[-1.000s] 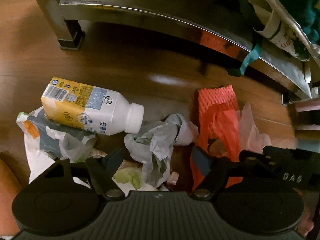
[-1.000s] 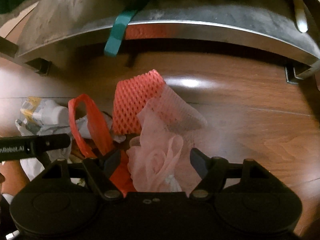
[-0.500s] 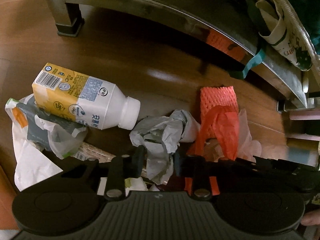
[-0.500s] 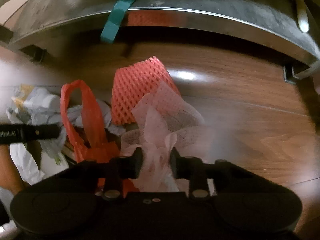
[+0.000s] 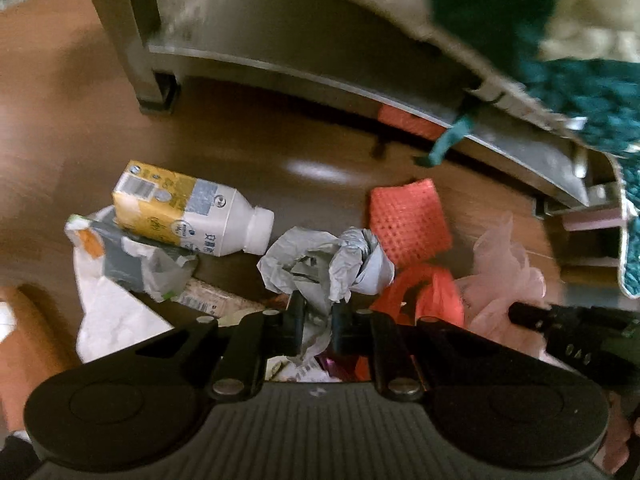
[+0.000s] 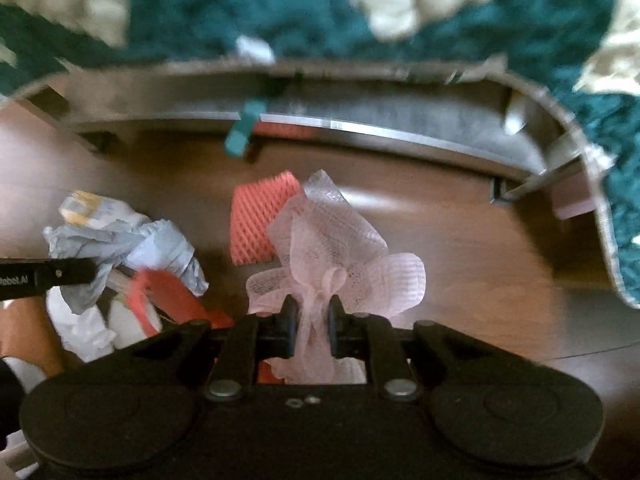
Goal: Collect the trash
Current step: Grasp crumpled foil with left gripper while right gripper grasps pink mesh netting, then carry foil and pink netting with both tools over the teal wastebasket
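My left gripper [image 5: 316, 320] is shut on a crumpled grey paper wad [image 5: 328, 260] and holds it above the wooden floor. My right gripper [image 6: 312, 324] is shut on a pale pink mesh wrap [image 6: 336, 248], also lifted; the wrap shows at the right of the left wrist view [image 5: 504, 280]. On the floor lie a white and yellow bottle [image 5: 188, 212], a red foam net sleeve [image 5: 408, 220], a red plastic bag [image 5: 424, 292] and a grey and white wrapper [image 5: 132, 264]. The grey wad also shows in the right wrist view [image 6: 132, 244].
A metal-framed piece of furniture [image 5: 320, 60] stands just behind the trash, its leg [image 5: 148, 72] at the left. A teal and cream knitted cloth [image 6: 360, 12] lies on top of it, and a teal strap [image 5: 448, 140] hangs from its edge.
Both grippers closed from open, the left on the grey paper wad and the right on the pink mesh wrap, and both have risen with their loads.
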{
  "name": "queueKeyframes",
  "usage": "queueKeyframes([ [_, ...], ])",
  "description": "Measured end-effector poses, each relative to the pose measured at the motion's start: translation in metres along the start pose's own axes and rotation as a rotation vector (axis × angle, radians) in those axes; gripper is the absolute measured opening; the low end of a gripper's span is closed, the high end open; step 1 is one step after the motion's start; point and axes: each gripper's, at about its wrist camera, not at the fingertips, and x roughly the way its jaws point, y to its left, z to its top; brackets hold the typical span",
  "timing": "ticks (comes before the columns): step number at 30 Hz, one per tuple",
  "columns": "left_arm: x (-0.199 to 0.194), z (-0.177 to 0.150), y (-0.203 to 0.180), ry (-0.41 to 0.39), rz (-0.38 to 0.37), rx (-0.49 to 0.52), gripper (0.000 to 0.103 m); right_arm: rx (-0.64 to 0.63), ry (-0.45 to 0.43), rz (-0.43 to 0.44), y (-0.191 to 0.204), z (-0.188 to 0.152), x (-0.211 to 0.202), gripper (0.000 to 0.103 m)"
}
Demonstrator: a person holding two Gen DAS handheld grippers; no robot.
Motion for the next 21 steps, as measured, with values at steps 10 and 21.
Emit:
queueKeyframes([
  [10,-0.117,-0.019,-0.028,-0.148,0.016,0.114,0.013,0.017,-0.178,0.058,-0.007,-0.022,-0.140,0.012],
  [21,-0.269,-0.060,-0.069,-0.392,-0.055,0.246,0.013,-0.010,-0.457,0.060,-0.022,-0.079,-0.316,0.012],
])
